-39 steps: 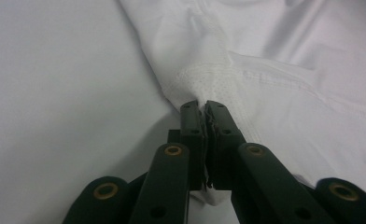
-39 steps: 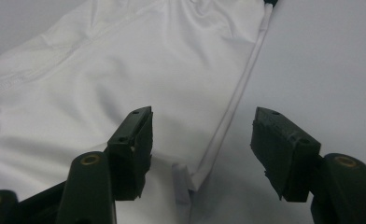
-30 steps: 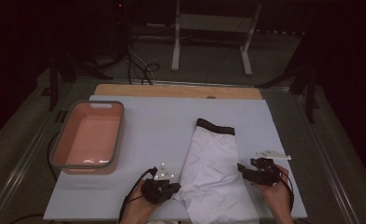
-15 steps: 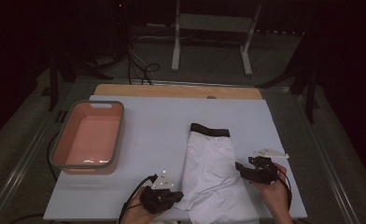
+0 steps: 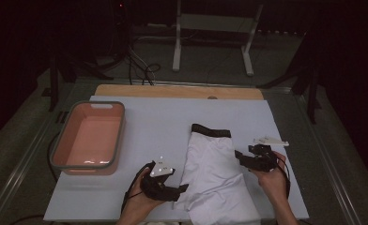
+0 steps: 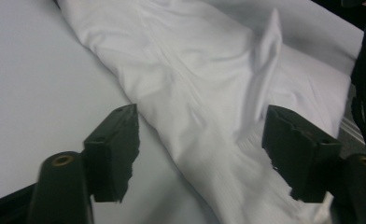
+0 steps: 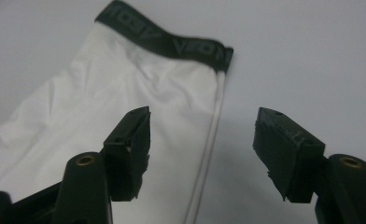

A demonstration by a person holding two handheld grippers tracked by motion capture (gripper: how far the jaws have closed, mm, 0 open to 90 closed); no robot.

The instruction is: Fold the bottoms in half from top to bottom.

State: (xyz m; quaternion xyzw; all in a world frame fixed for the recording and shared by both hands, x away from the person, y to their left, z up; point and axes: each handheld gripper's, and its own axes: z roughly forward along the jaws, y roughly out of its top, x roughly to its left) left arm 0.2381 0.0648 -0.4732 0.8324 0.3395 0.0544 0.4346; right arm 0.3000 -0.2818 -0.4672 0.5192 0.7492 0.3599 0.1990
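Observation:
A white garment point(image 5: 215, 164) with a black waistband point(image 5: 211, 130) lies folded lengthwise on the white table cover point(image 5: 172, 122). My left gripper point(image 5: 182, 190) hovers at the garment's lower left edge. Its jaws have just been opening and now stand apart, with the white cloth point(image 6: 186, 60) lying loose under and between them, not pinched. My right gripper point(image 5: 238, 155) is open over the garment's right edge. In the right gripper view that gripper point(image 7: 202, 126) straddles the white hem point(image 7: 214, 121), below the waistband point(image 7: 167, 42).
A pink tub point(image 5: 88, 140) with a grey rim stands at the left of the table. A small white piece point(image 5: 271, 140) lies just beyond my right gripper. A wooden strip point(image 5: 172, 91) runs along the far edge, with a metal stand point(image 5: 210, 42) and cables behind.
My left gripper has opened and let go of the cloth, lifting slightly. The garment settled a little toward me. My right gripper stayed open and shifted slightly along the right edge.

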